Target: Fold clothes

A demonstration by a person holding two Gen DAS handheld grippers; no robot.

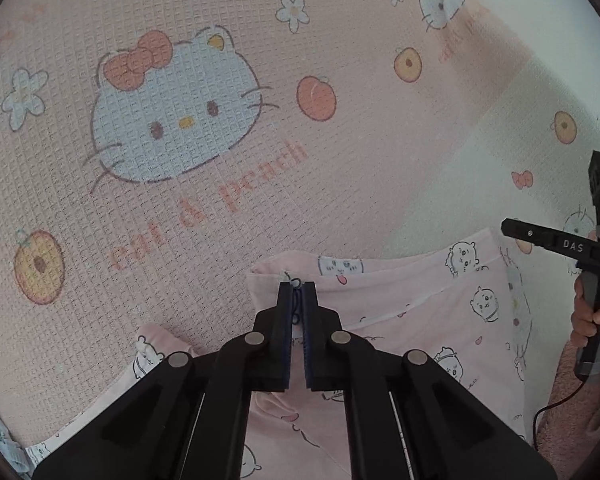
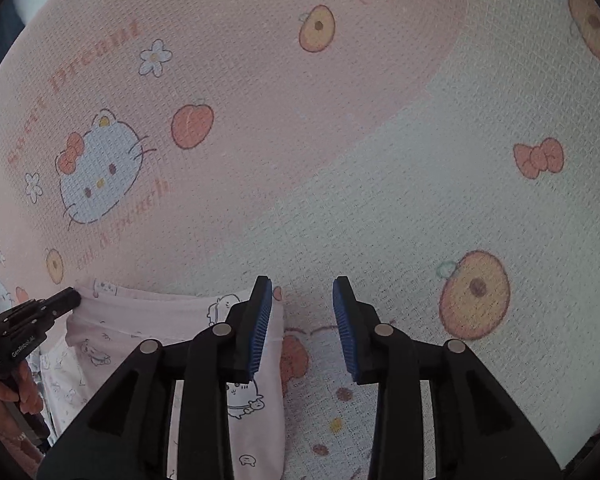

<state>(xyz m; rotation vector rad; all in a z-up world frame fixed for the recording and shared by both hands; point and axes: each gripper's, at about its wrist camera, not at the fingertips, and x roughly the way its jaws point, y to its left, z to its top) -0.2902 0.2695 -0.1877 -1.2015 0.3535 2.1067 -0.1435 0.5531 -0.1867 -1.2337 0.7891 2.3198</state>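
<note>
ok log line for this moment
left gripper: shut on pink garment edge | right gripper: open, beside garment | surface: printed blanket

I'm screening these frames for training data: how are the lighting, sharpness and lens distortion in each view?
Left wrist view: soft even light, strong fisheye bending with dark corners, bedsheet weave sharp, left gripper slightly soft. Right wrist view: same bending, a diagonal tone boundary crosses the sheet, print hazier at the edges, right gripper crisp.

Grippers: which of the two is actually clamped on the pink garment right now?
The left gripper: its jaws are shut on the pink garment at its edge. The right gripper hangs open over it.
</note>
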